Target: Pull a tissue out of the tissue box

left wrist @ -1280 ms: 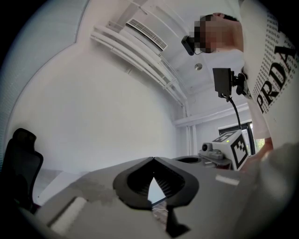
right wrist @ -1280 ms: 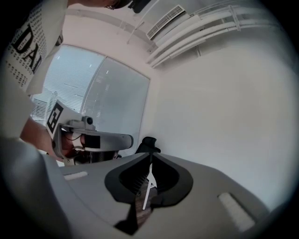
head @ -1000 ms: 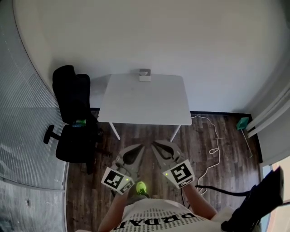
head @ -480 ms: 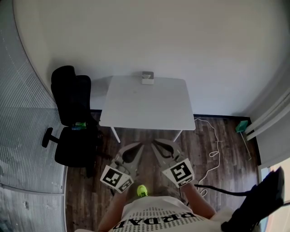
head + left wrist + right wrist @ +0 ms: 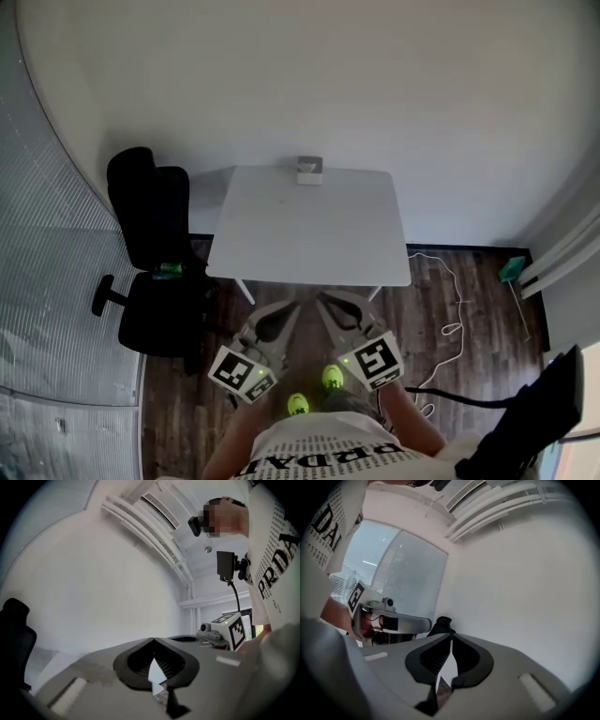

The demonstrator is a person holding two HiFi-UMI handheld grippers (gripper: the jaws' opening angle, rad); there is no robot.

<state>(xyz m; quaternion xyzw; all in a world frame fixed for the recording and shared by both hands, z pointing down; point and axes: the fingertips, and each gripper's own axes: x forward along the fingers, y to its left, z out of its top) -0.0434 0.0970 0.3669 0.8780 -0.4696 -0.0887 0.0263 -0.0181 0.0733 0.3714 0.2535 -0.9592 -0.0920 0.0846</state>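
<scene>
A small grey-white tissue box (image 5: pixel 309 169) stands at the far edge of the white table (image 5: pixel 309 230), against the wall. Both grippers are held low in front of the person's body, over the wood floor and well short of the table. In the head view my left gripper (image 5: pixel 287 306) and my right gripper (image 5: pixel 324 299) point toward the table's near edge. Each has its jaw tips touching with nothing between them. The left gripper view shows its shut tips (image 5: pixel 153 639) against a blank wall, and the right gripper view shows the same (image 5: pixel 451 634). The box shows in neither gripper view.
A black office chair (image 5: pixel 150 244) with a small green item (image 5: pixel 169 271) on its seat stands left of the table. A white cable (image 5: pixel 450 328) lies on the floor to the right, near a black stand (image 5: pixel 544 412). A frosted glass wall (image 5: pixel 47 309) curves along the left.
The head view has shifted forward, so the table and box sit a little lower and nearer. The person's green shoes have stepped ahead. Both grippers stay shut and held as before.
</scene>
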